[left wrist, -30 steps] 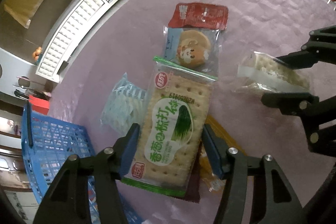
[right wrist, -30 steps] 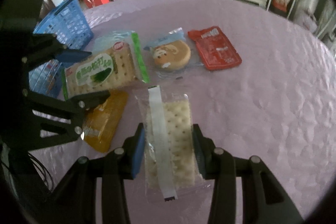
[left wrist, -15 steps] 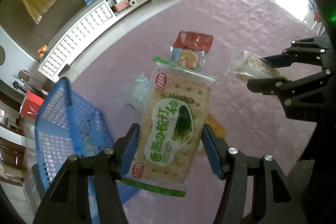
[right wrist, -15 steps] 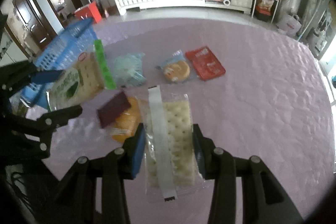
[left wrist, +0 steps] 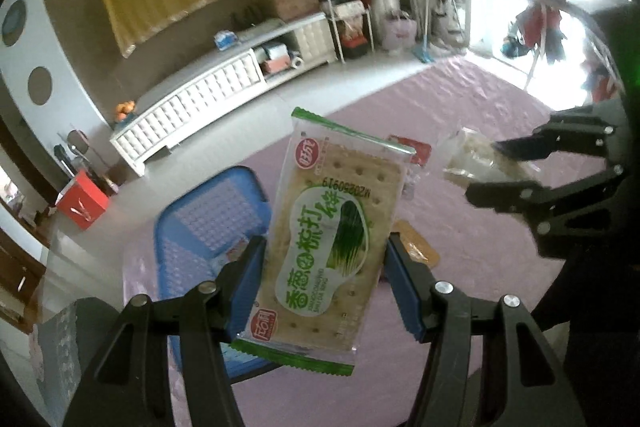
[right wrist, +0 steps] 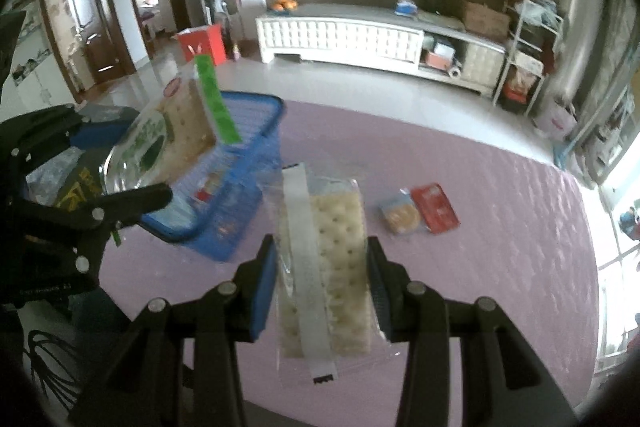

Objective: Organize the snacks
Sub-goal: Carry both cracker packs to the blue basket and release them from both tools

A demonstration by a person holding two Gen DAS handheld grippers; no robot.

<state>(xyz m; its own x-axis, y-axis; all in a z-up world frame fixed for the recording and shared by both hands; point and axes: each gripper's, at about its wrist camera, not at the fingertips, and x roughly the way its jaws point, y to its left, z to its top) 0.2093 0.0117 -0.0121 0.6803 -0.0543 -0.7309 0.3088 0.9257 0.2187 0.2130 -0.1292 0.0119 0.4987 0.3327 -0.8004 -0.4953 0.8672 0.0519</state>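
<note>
My left gripper (left wrist: 325, 285) is shut on a green-printed cracker packet (left wrist: 332, 239), held high above the pink table (left wrist: 472, 291). Below and left of it stands the blue basket (left wrist: 208, 223). My right gripper (right wrist: 322, 285) is shut on a clear cracker packet with a white strip (right wrist: 320, 267), also lifted off the table. The right wrist view shows the left gripper (right wrist: 120, 167) with the green packet (right wrist: 176, 135) over the blue basket (right wrist: 240, 163). The left wrist view shows the right gripper (left wrist: 516, 167) with its clear packet (left wrist: 472, 159) at the right.
A round biscuit packet (right wrist: 400, 215) and a red packet (right wrist: 436, 207) lie together on the pink table (right wrist: 500, 247). An orange packet (left wrist: 418, 247) lies under the left gripper. The basket holds a few packets. A white cabinet (right wrist: 360, 39) stands beyond the table's far edge.
Both grippers have risen well above the table with their packets. The left one has swung toward the blue basket, which now lies below it. The snacks on the table look smaller.
</note>
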